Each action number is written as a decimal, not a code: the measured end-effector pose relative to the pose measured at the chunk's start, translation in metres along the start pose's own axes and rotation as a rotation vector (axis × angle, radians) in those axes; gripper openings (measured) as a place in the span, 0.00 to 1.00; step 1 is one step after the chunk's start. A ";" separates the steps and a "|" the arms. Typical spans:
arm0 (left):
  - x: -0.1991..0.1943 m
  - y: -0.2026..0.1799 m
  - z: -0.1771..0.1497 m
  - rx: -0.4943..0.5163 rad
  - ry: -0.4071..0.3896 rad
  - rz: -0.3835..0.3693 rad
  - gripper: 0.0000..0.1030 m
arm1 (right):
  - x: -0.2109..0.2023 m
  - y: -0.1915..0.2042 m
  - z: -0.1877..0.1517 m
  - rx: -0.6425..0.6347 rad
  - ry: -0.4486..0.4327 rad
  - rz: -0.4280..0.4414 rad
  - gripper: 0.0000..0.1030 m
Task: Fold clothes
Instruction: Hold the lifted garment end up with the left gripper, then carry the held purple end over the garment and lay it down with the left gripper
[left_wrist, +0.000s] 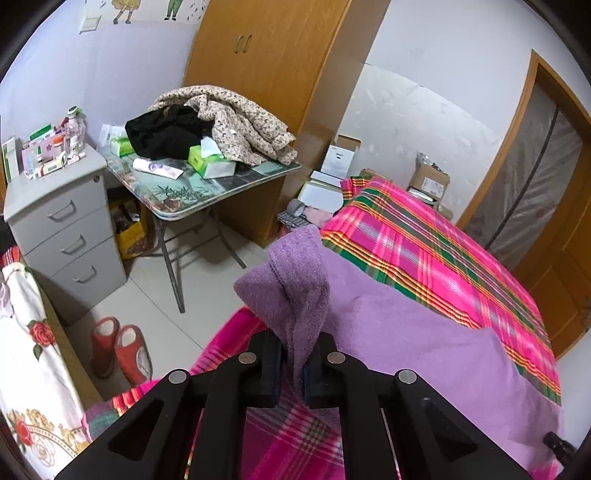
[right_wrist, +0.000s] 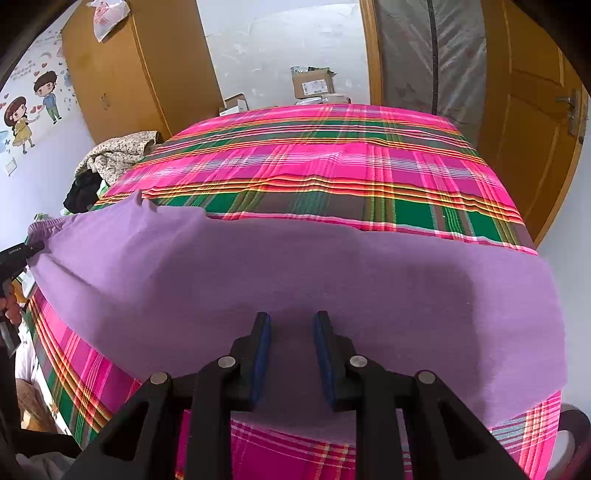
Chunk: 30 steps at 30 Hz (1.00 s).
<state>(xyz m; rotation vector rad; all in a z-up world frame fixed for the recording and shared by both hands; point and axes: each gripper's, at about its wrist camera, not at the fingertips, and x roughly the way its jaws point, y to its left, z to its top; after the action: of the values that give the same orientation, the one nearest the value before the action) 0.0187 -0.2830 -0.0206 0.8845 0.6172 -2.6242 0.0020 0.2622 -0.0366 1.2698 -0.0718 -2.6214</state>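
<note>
A soft, limp purple fleece garment (right_wrist: 295, 280) lies across the pink plaid bed cover (right_wrist: 332, 166) — left gripper (left_wrist: 293, 363) pinches its 9 o'clock end, right gripper (right_wrist: 291, 325) hovers agape; best grasped at hems.

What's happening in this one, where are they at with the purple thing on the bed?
A person with a handheld gripper in each hand is folding a purple garment spread on the plaid bedsheet. The left gripper is shut on one bunched end of it, lifted off the bed. The right gripper is open above the middle of the cloth, holding nothing. No fold is finished yet.
</note>
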 end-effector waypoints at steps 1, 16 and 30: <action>0.001 0.000 0.002 0.005 -0.002 0.003 0.08 | 0.000 -0.001 0.000 0.002 -0.001 -0.002 0.24; 0.021 0.031 -0.010 -0.037 0.099 0.057 0.08 | -0.005 -0.011 0.000 0.023 -0.011 -0.030 0.24; 0.016 0.026 -0.011 -0.021 0.093 0.061 0.08 | -0.036 -0.059 -0.012 0.141 -0.055 -0.141 0.24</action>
<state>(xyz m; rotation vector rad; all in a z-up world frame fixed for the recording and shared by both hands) 0.0233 -0.3025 -0.0465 1.0076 0.6299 -2.5295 0.0222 0.3281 -0.0245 1.2903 -0.1857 -2.8164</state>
